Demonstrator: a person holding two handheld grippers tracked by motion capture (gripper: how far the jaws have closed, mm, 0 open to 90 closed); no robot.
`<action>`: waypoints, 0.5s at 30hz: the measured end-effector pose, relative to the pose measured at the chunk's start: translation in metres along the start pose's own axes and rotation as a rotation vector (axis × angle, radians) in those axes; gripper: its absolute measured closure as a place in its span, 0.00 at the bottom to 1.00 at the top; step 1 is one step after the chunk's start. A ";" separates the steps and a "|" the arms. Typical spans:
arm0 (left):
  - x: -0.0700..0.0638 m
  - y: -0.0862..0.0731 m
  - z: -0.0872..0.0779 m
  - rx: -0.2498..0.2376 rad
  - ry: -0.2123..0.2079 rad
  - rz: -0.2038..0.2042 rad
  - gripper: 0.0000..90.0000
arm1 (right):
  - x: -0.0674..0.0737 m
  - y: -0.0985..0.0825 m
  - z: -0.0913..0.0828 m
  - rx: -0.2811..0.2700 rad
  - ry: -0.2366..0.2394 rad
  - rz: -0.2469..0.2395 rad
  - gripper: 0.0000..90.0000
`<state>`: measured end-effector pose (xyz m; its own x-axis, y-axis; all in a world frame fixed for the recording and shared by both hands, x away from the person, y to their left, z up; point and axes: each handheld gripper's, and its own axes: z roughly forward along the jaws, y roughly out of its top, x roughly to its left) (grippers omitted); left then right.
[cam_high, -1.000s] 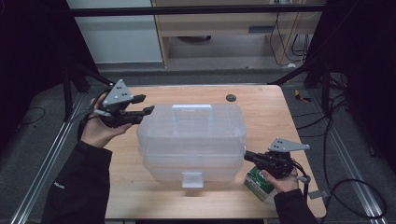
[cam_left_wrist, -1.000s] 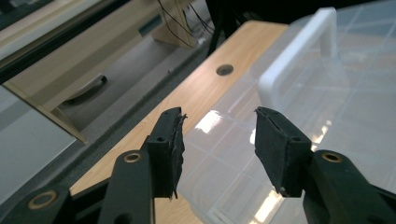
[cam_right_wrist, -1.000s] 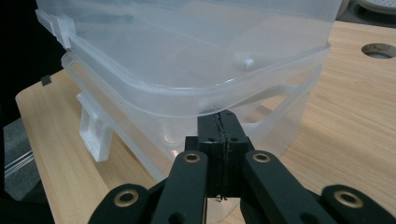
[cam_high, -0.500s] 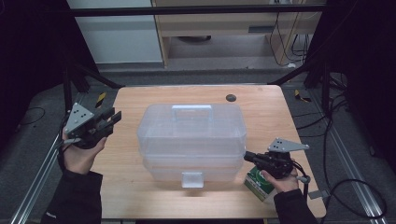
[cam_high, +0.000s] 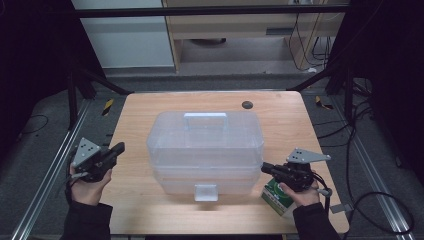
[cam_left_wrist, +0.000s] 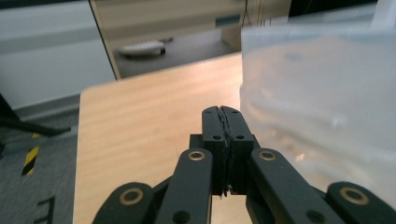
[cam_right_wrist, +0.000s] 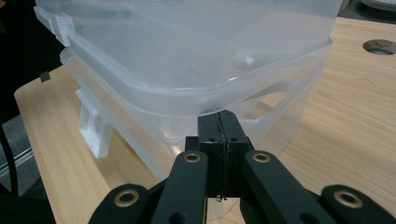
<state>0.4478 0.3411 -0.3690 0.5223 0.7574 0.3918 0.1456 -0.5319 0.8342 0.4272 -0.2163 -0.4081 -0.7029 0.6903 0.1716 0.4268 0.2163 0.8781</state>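
Observation:
A clear plastic storage box (cam_high: 205, 145) with a lid, a top handle (cam_high: 205, 117) and a front latch (cam_high: 206, 192) stands in the middle of the wooden table (cam_high: 135, 115). My left gripper (cam_high: 117, 148) is at the table's left edge, apart from the box and pointing toward it. Its jaws have just been closing and now meet with nothing between them, as the left gripper view confirms (cam_left_wrist: 223, 114). My right gripper (cam_high: 265, 168) is shut and empty at the box's front right corner, its tips (cam_right_wrist: 219, 116) just under the lid rim (cam_right_wrist: 205, 105). A green and white carton (cam_high: 276, 197) lies under that hand.
A dark round hole (cam_high: 247, 105) sits in the table behind the box. Black frame posts (cam_high: 345, 85) stand at both back corners, and cables (cam_high: 370, 200) lie on the floor to the right. A pale cabinet (cam_high: 125, 35) is beyond the table.
My left hand dropped from beside the box's upper left down and left to the table's left edge, and its jaws closed. The right hand stayed put.

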 end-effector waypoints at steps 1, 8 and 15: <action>-0.002 -0.003 0.001 0.004 -0.013 0.004 1.00 | 0.000 0.000 0.000 0.001 0.001 0.000 1.00; -0.016 -0.018 0.008 0.036 -0.082 0.033 1.00 | 0.000 0.000 0.000 0.002 0.003 0.000 1.00; -0.026 -0.018 0.019 0.040 -0.175 0.073 1.00 | 0.000 -0.001 0.000 0.005 0.005 0.003 1.00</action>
<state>0.4473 0.3240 -0.4018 0.6700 0.6411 0.3744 0.1336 -0.6002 0.7886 0.4270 -0.2163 -0.4089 -0.7045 0.6875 0.1760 0.4315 0.2181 0.8753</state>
